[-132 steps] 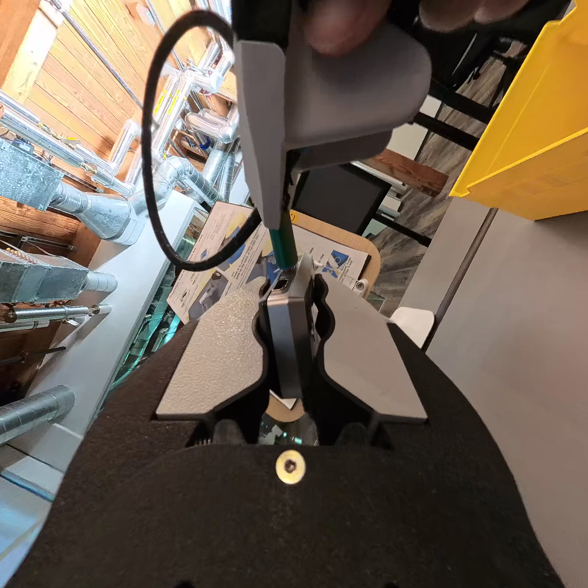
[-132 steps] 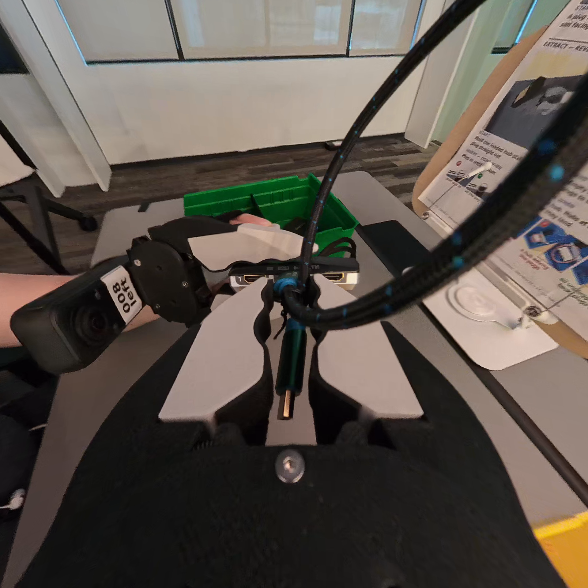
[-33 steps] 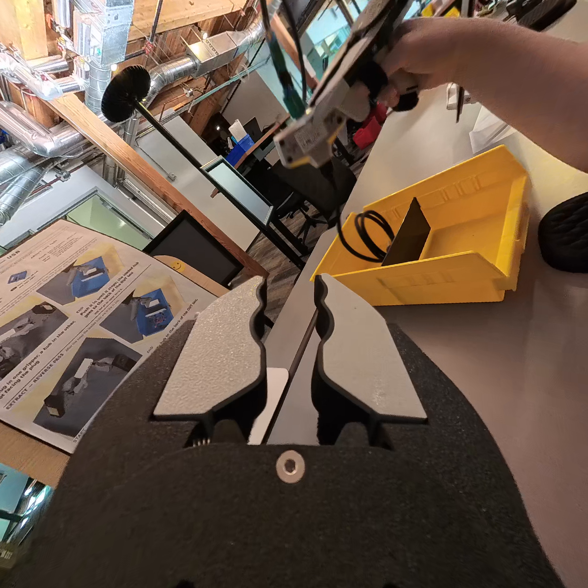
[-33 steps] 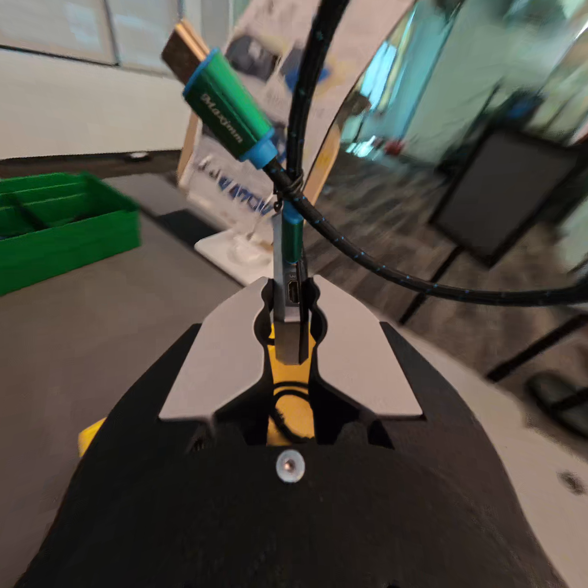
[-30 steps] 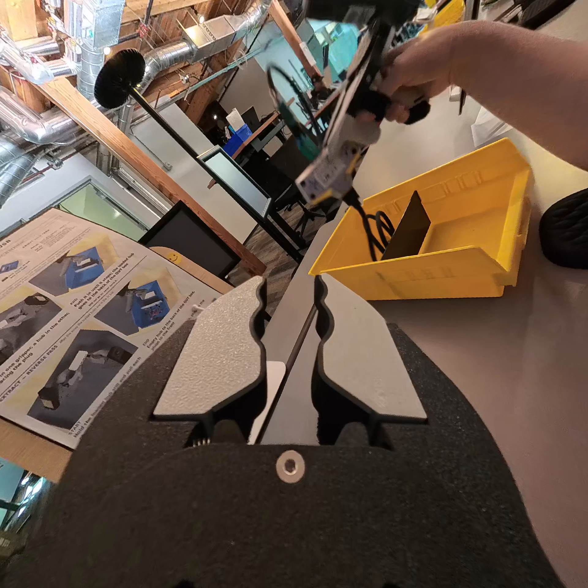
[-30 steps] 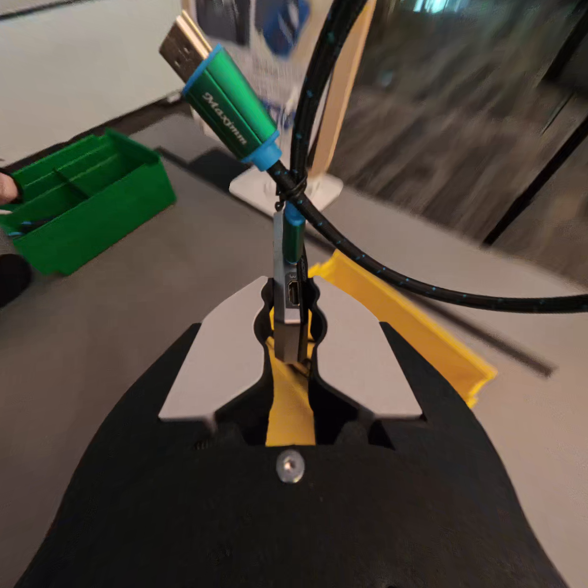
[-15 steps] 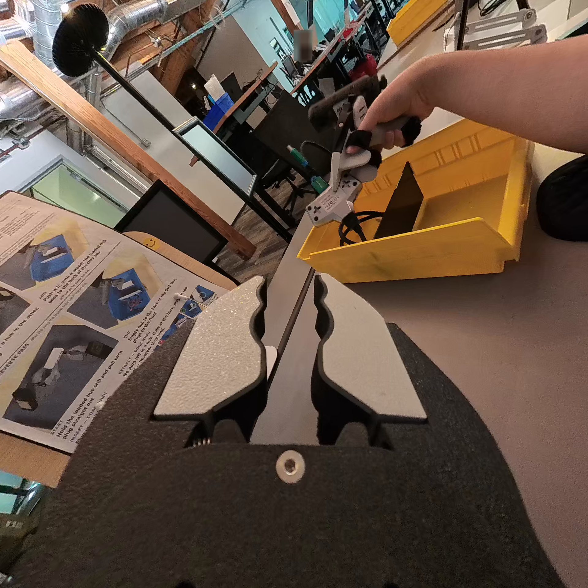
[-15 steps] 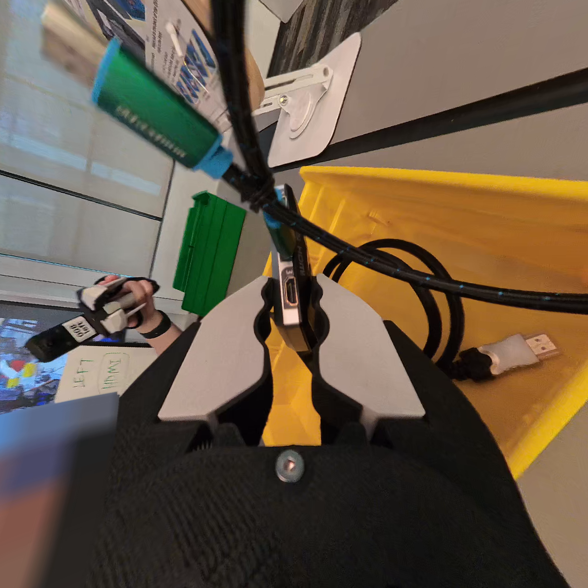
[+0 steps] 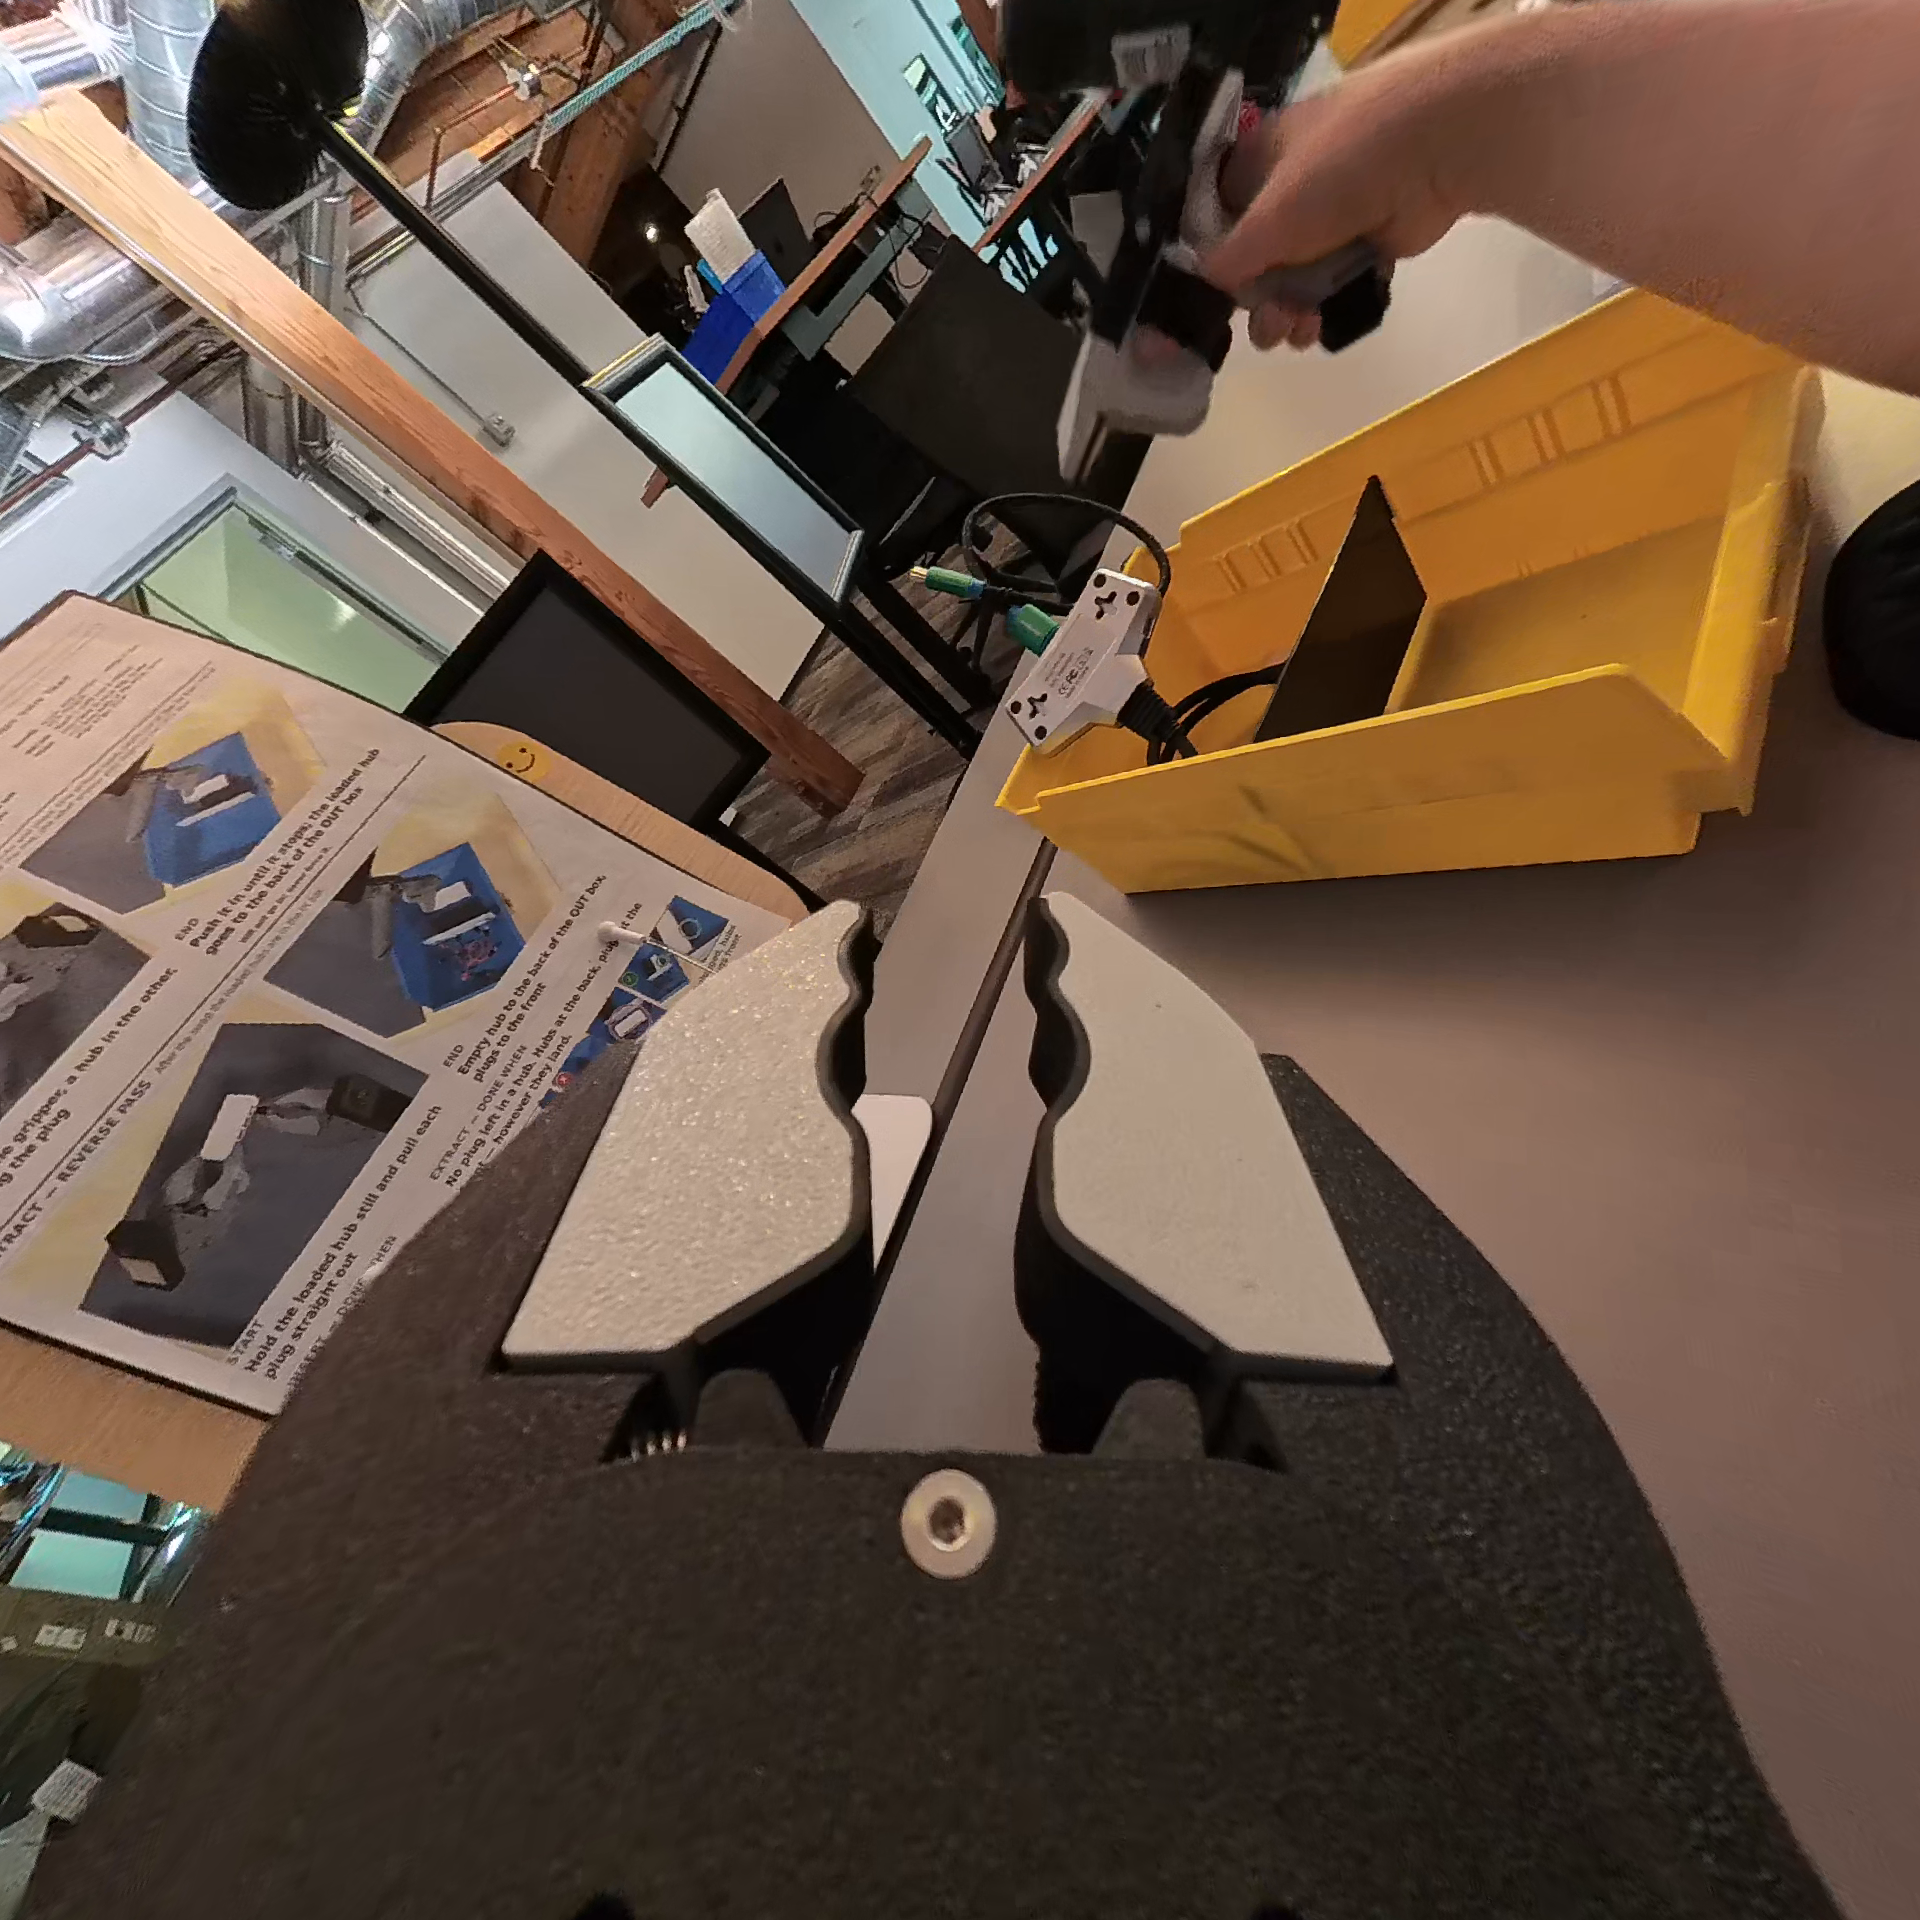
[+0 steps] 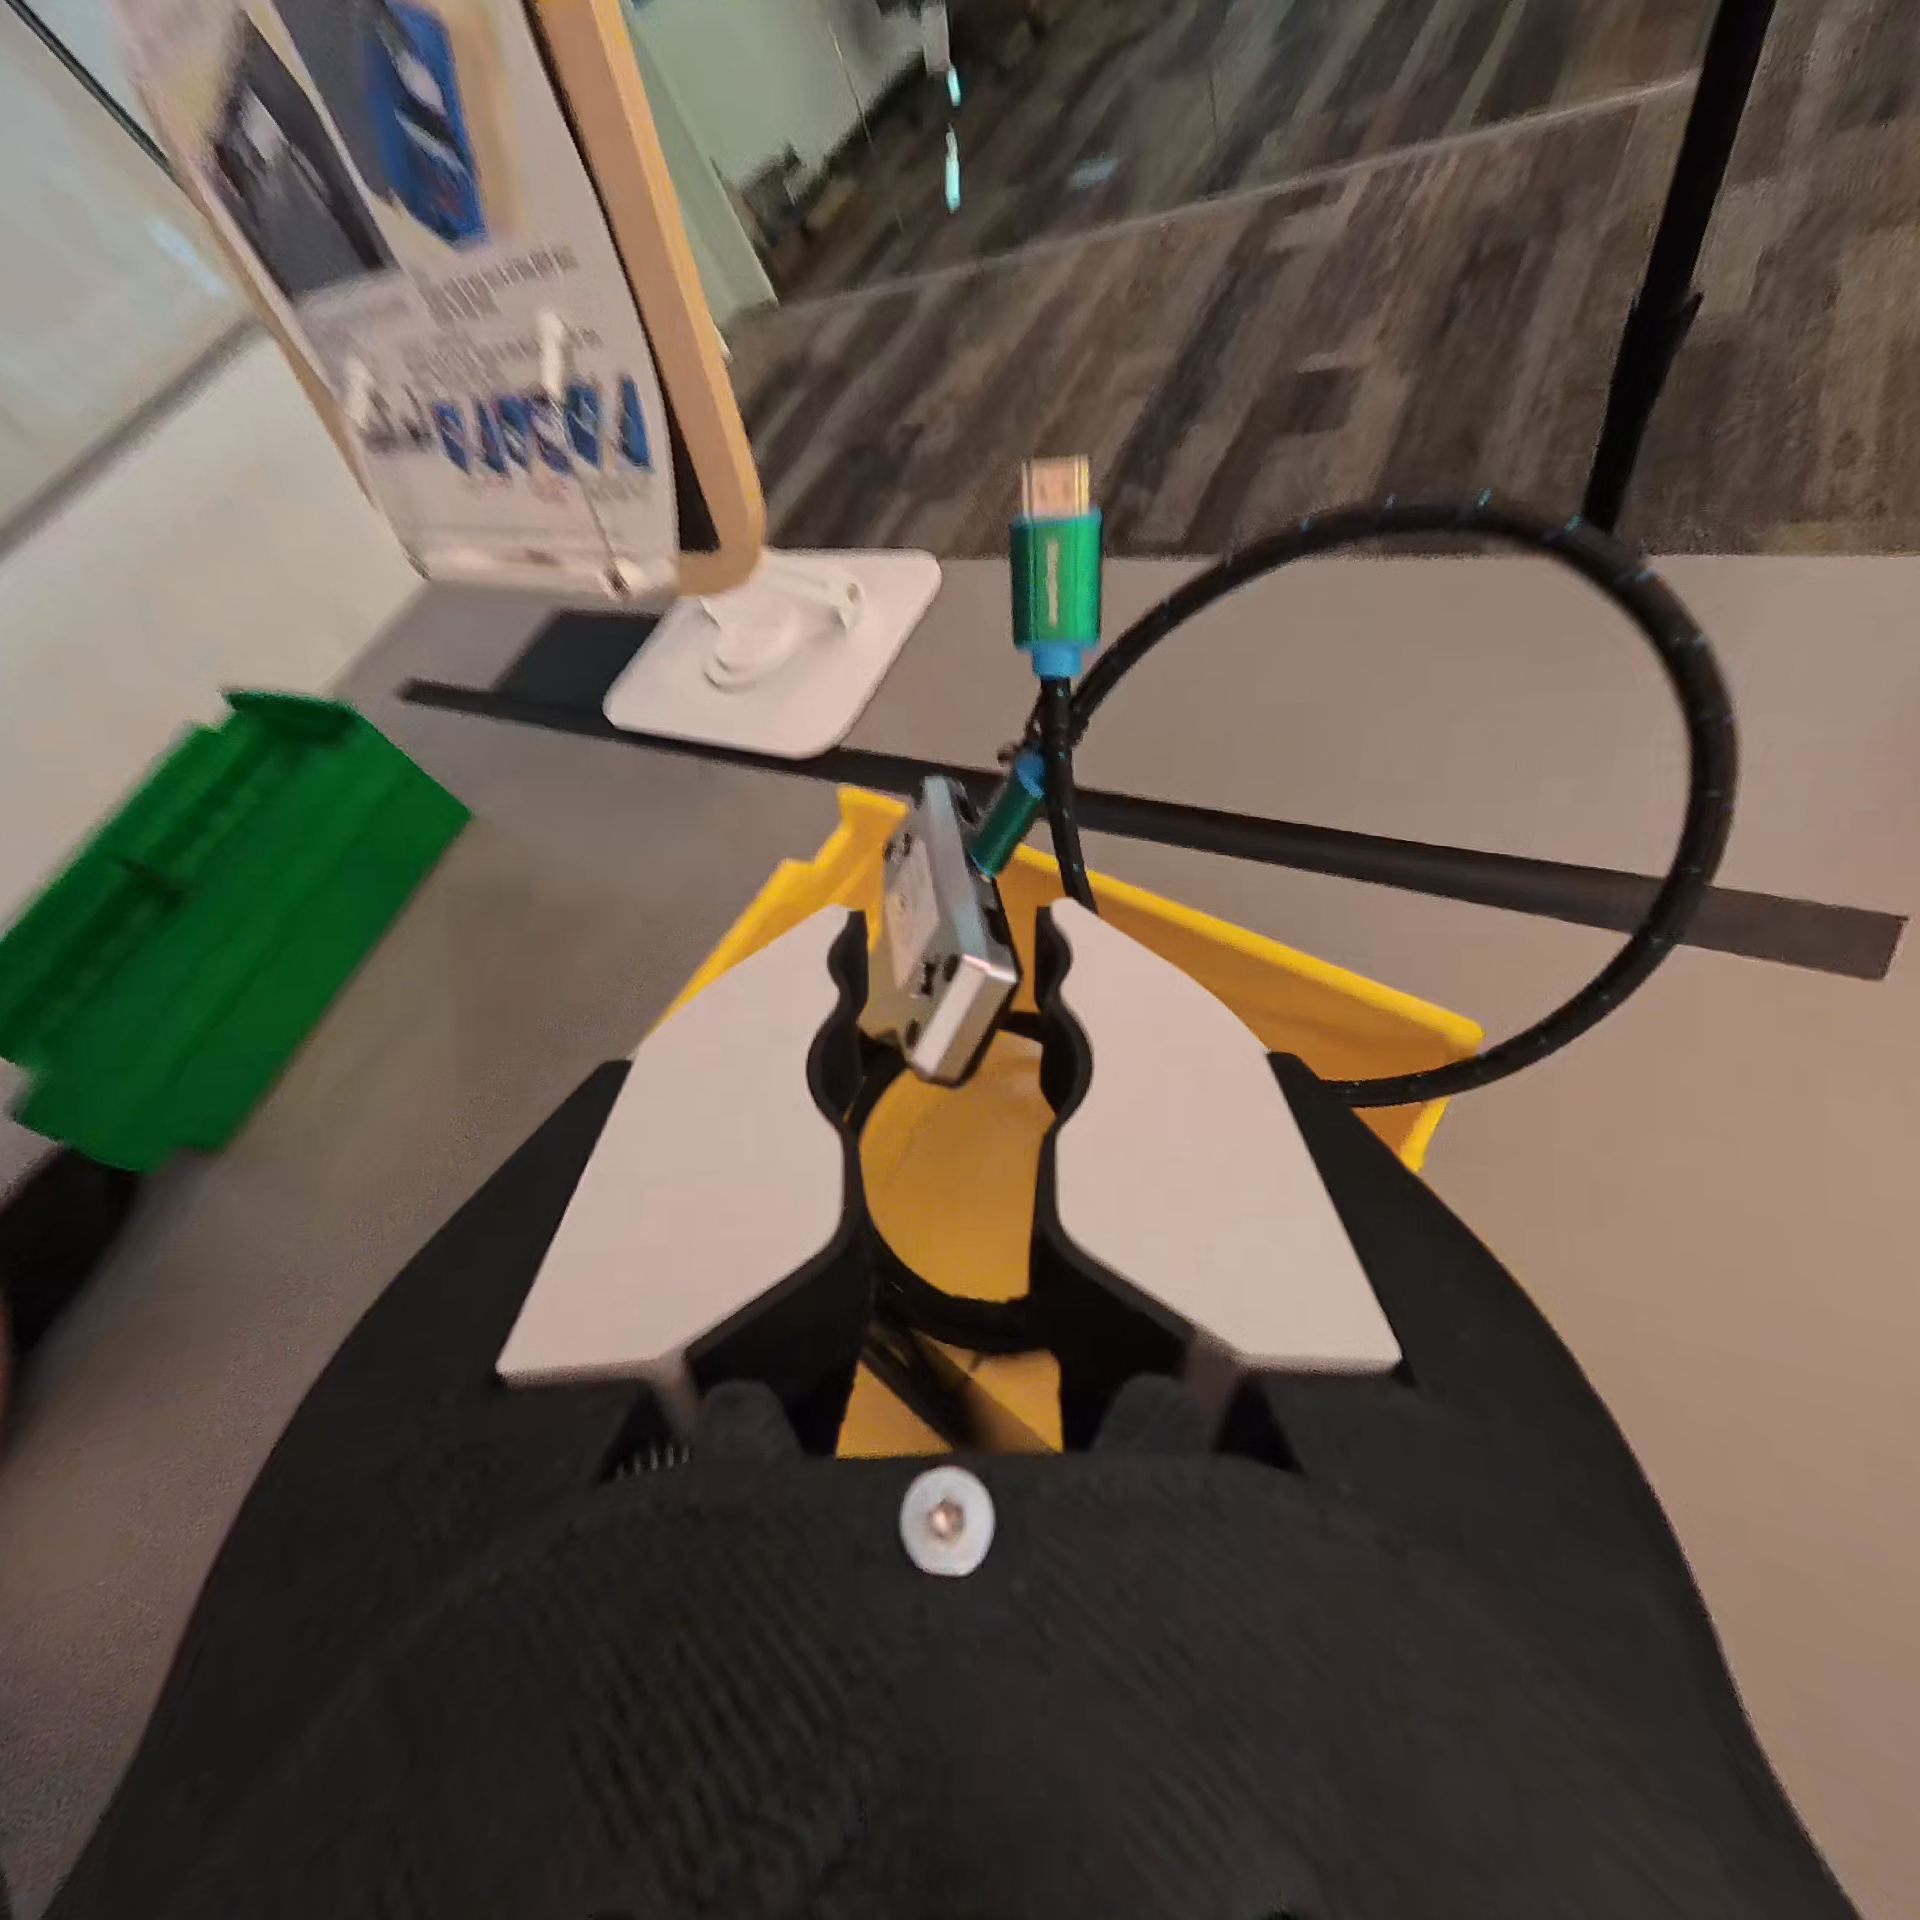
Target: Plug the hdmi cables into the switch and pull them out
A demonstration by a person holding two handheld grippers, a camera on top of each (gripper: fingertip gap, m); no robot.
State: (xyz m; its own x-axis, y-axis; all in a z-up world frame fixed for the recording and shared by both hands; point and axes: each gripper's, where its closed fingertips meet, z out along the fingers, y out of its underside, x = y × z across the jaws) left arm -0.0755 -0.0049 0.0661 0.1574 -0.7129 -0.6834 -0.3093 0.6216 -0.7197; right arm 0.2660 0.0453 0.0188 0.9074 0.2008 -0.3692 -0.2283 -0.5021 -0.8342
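At the left of the grey table [image 10: 312, 1091], a green bin [image 10: 208, 935] is sitting beside an instruction board [image 9: 260, 987] that is standing on a white base [image 10: 779, 655]. Over the table's centre seam, the left gripper [image 9: 945, 997] is hovering with its jaws parted and nothing between them. Farther right, the switch [image 10: 940, 961] is tipping over the corner of the yellow bin [image 9: 1351, 810], a green-ended HDMI cable [image 10: 1558, 831] plugged into its far side and looping up so that its free green plug [image 10: 1055, 592] is pointing into the air. In the left wrist view a second, black cable [image 9: 1195, 707] is running from the switch down into the bin. Above the bin, the right gripper [image 10: 945, 987] is hanging with its jaws spread, the switch lying loose in the gap between them in its own view and well below it in the other, while a person's hand [image 9: 1340, 187] is gripping its handle.
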